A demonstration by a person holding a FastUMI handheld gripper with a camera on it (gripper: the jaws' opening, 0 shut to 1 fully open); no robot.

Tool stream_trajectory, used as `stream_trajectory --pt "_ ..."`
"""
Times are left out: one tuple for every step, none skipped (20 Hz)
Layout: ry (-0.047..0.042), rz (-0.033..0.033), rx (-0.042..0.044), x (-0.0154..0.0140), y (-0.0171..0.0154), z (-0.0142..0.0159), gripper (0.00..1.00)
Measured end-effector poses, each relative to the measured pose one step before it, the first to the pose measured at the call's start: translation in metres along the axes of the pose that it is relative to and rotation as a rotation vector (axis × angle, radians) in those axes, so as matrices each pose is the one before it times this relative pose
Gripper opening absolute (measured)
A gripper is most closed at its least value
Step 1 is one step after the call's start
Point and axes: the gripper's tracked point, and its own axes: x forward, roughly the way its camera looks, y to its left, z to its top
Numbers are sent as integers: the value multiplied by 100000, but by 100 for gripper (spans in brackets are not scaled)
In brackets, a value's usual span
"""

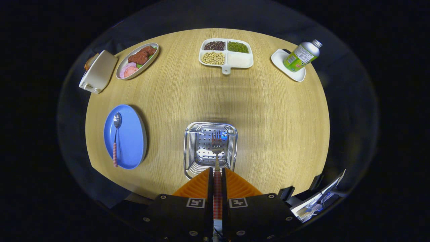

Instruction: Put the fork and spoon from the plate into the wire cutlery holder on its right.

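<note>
The jaws (217, 174) are clamped on the checked handle of the fork (217, 148), whose tines hang over the open wire holder (210, 149) just ahead of them on the round wooden desk (268, 127). The spoon (116, 137) lies on the blue plate (129, 137) at nine o'clock from the holder. Along the desk's far side stand a food plate (137, 60) at eleven o'clock, a divided bean tray (225, 53) at twelve and a bottle (302, 55) on a white dish at one, with dark cloth beyond.

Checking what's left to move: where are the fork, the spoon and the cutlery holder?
fork (217, 145), gripper view, its tines.
spoon (117, 120), gripper view, its bowl.
cutlery holder (190, 134), gripper view, its left wall.
</note>
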Motion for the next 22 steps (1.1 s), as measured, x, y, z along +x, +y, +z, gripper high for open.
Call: stream_trajectory --pt "192 -59 455 232 76 164 11" --pt "719 789 803 24 111 -50 11" --pt "-889 670 764 153 121 205 12" --pt "-430 242 617 58 83 153 12" --pt "-436 559 1142 -16 57 93 13" --pt "-694 830 966 -101 135 74 13" --pt "-1234 461 691 -196 118 18 13" --pt "-1612 635 521 -186 103 150 13" --pt "-1404 952 790 -403 353 102 13" --pt "-1441 1517 1209 -387 501 53 14" --pt "-1631 1314 1268 -389 492 109 16" --pt "-2153 1229 1010 -413 641 214 17" --pt "-1913 712 1185 -459 514 95 19" --pt "-1824 846 906 -457 652 73 21" --pt "-1922 966 692 -392 945 13 25" --pt "-1789 904 -154 -395 807 131 27" --pt "-1813 492 -333 -167 751 49 32" --pt "-1436 420 -399 -88 920 0 35" --pt "-1166 1150 -727 0 1108 -140 43" --pt "-723 1040 -799 129 1075 -236 49" --pt "-346 941 -478 119 1077 -272 57" --pt "-648 1542 -214 282 1208 -238 61"
